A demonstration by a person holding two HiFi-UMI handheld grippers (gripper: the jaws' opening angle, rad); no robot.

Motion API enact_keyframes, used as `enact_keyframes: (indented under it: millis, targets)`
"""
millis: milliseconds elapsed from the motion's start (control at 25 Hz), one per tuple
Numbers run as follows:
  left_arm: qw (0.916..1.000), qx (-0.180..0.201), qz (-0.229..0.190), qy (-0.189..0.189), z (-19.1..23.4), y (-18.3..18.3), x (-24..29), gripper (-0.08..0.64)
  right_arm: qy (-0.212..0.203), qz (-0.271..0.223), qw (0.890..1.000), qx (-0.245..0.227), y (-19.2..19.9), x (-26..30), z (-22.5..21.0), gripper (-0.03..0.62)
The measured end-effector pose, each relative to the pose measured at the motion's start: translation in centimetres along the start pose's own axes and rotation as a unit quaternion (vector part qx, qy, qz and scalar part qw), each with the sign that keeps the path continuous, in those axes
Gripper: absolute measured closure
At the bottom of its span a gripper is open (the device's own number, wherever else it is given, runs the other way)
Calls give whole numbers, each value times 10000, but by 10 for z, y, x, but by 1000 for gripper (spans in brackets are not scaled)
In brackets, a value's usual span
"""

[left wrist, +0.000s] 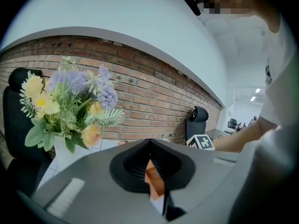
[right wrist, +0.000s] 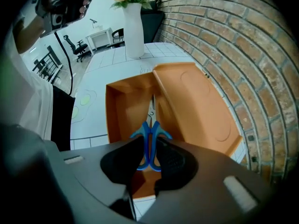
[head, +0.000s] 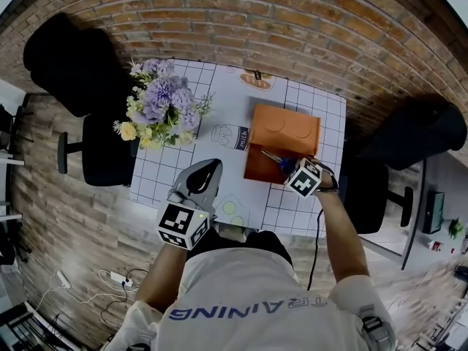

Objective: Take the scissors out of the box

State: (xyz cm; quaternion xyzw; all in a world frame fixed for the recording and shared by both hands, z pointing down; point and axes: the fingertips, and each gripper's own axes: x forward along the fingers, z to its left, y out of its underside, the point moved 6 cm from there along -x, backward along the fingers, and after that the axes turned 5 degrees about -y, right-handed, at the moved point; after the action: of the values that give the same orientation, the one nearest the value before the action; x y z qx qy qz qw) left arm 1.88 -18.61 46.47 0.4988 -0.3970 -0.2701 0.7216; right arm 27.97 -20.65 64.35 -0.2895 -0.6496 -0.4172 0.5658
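Observation:
An open orange box (right wrist: 122, 107) lies on the white gridded table (head: 219, 93), its lid (right wrist: 196, 101) folded back toward the brick wall. Blue-handled scissors (right wrist: 150, 135) hang blades-down over the box, and my right gripper (right wrist: 150, 148) is shut on their handles. In the head view the scissors (head: 280, 159) show just above the box (head: 257, 168), under the right gripper (head: 294, 170). My left gripper (head: 207, 168) rests over the table's near side, left of the box, jaws together and nothing in them. The left gripper view shows its tips (left wrist: 149, 143) meeting.
A vase of purple and yellow flowers (head: 159, 107) stands at the table's left. Black chairs sit left (head: 102, 148) and right (head: 369, 192) of the table. A brick wall (head: 292, 28) runs behind it. Printed pictures mark the tabletop, and cables lie on the floor (head: 110, 278).

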Motion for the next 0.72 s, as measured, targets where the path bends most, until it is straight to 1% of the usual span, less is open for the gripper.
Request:
enact_keyframes:
  millis: [120, 200, 280, 360, 480, 560, 600, 720]
  targets:
    - [9999, -28, -19, 105, -5, -2, 3, 558, 96, -257, 9996, 73, 1, -12, 5, 488]
    - [9998, -29, -36, 178, -8, -3, 6, 558, 153, -520, 9984, 179, -1, -24, 9, 488]
    - [9997, -11, -67, 244, -10, -6, 7, 558, 244, -922, 9946, 416, -4, -38, 12, 488]
    - [9995, 10, -117, 295, -12, -10, 7, 558, 367, -1374, 9871, 731, -7, -56, 14, 488]
    - [9992, 34, -218, 342, -14, -19, 6, 558, 624, -2030, 9709, 1107, -13, -84, 17, 488]
    - [9988, 67, -287, 380, -15, -25, 7, 558, 831, -2442, 9572, 1313, -16, -102, 17, 488]
    - [9986, 81, -321, 403, -16, -28, 7, 558, 922, -2671, 9485, 1429, -19, -112, 16, 488]
    - [9979, 88, -423, 477, -19, -38, 7, 558, 1149, -3357, 9182, 1762, -25, -144, 15, 488]
